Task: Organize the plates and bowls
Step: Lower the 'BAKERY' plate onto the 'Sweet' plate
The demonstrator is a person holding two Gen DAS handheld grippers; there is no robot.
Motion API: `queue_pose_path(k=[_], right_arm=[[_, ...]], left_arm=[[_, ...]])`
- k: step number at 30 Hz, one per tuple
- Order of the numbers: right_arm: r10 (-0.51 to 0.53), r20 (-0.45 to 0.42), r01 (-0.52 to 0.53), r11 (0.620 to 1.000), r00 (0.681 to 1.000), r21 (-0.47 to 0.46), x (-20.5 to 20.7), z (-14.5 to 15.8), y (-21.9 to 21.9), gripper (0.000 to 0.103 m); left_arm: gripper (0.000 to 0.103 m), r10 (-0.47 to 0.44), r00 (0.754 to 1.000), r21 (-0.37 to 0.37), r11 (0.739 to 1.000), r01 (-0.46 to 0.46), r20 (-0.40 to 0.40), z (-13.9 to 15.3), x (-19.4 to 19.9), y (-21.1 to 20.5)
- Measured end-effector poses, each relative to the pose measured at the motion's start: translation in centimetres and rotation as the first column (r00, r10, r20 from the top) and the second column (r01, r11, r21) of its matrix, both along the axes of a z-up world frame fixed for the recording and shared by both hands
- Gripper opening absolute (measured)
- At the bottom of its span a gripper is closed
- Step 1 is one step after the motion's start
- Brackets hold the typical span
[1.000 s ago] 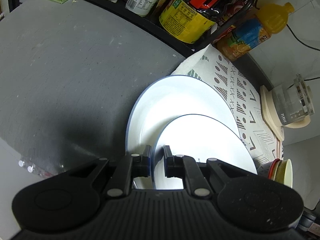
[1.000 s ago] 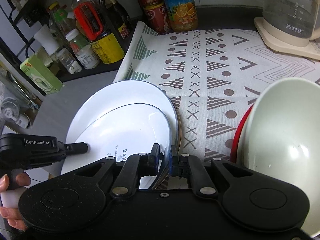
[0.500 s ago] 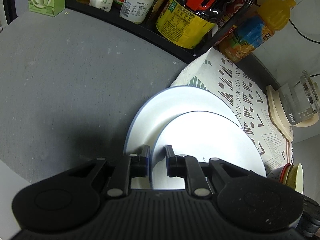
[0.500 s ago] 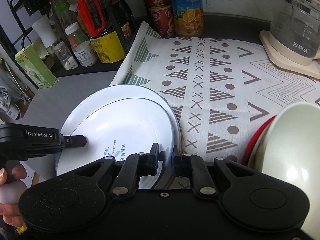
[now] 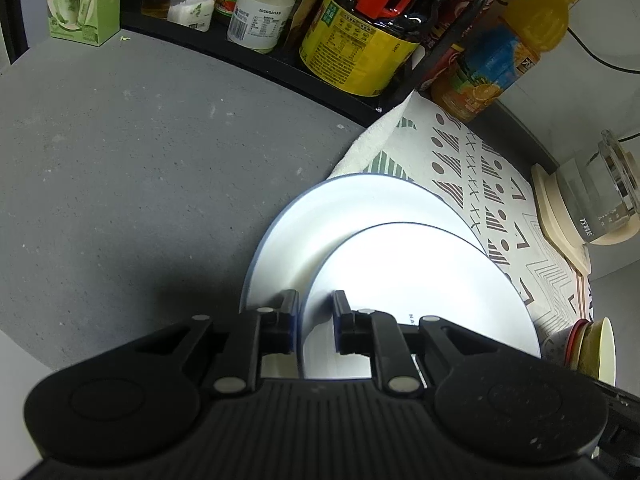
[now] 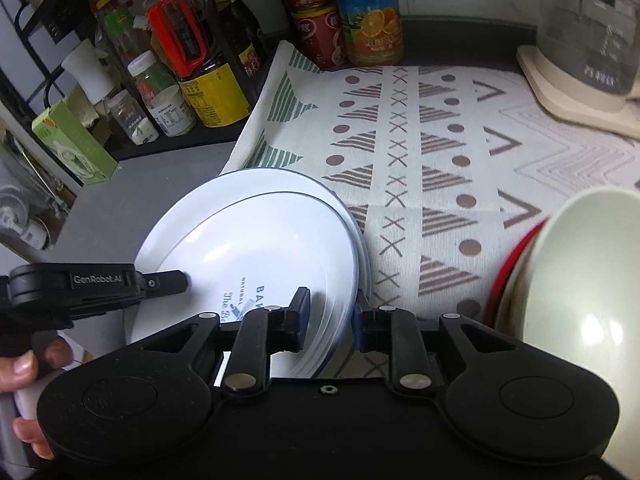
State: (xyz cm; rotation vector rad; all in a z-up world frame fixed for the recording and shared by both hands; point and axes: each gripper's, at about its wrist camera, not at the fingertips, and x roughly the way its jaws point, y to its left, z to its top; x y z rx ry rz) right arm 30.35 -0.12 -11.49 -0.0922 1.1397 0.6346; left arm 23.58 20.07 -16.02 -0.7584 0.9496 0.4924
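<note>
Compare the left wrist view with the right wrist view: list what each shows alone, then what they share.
Left wrist only: a broad stretch of bare grey counter.

Right wrist only: the left tongs seen from outside, a hand holding them, and red cans.

Both: the smaller plate lying on the larger plate, the patterned cloth, orange juice bottle, kettle and stacked bowls.

The pale bowl (image 6: pixel 580 304) is cut off at the right edge, hiding most of the red bowl (image 6: pixel 506 276).
</note>
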Motion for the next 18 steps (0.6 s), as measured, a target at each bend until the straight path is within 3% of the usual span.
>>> queue_pose_path(k=[6,10,18], right_arm=[[-0.03,-0.022,0.03,1.0,0.999,0.007,-0.3,0.2,-1.0,0.021],[-0.049,-0.038,0.05,0.999,0.998,0.015,-0.5,0.1,-1.9,0.011],[-0.042,-0.051,0.043,0.999,0.998,0.019,-1.2,-0.2,-2.0,0.014]], left_arm=[[0.016,-0.01,1.0,0.0,1.0,0.01,-0.006,-0.1,0.2,-0.6],[0.017,-0.009,1.0,0.019,1.0,0.009,-0.012,-0.1,0.1,-0.8],[0.013,-0.001,0.999,0.067,0.998,0.003,-0.032,0.5,0.0,-0.7]])
